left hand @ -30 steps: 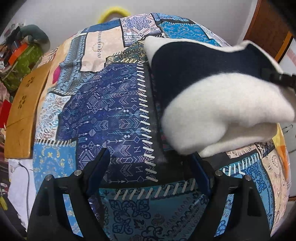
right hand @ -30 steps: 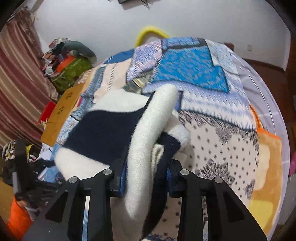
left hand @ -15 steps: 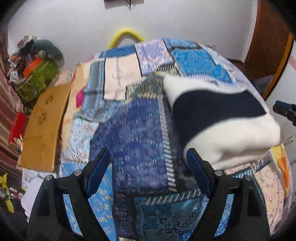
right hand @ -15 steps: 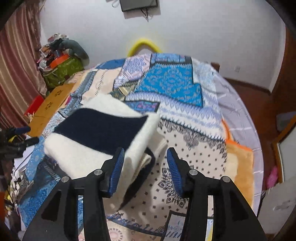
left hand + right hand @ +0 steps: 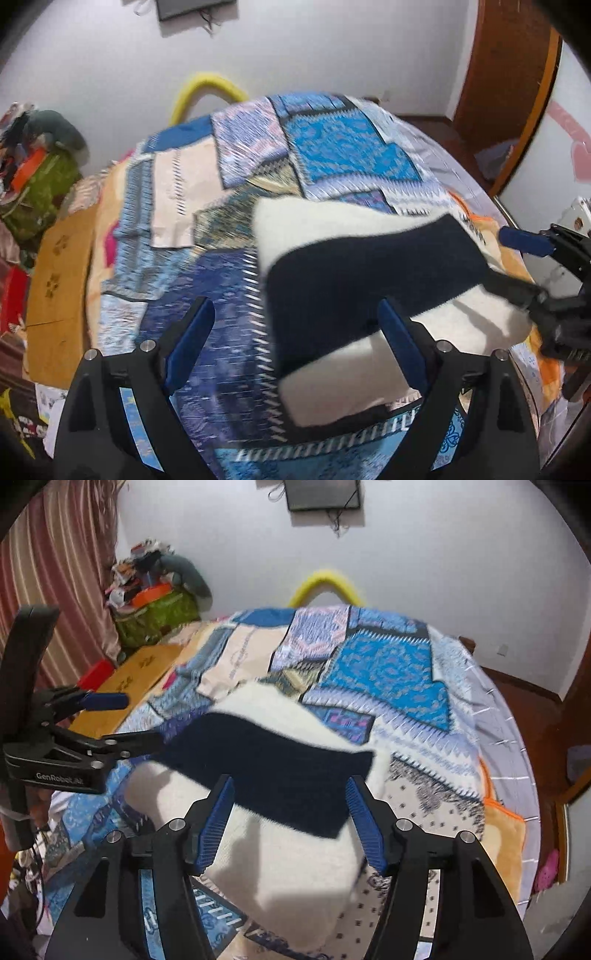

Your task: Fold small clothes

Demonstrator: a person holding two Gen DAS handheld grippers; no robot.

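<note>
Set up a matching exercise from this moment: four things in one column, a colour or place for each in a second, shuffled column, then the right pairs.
Things:
1. folded garment
2. curved tube
3. wooden board
4. screen

Colour or place:
A. yellow, past the far end of the bed
B. mounted high on the white wall
C. cream with a dark navy band, lying on the patchwork bedspread
D. orange-brown, alongside the bed

Pairs: 1-C, 2-A, 3-D, 4-B

Home bedroom: quilt-covered bed (image 5: 388,672), striped curtain (image 5: 55,590).
</note>
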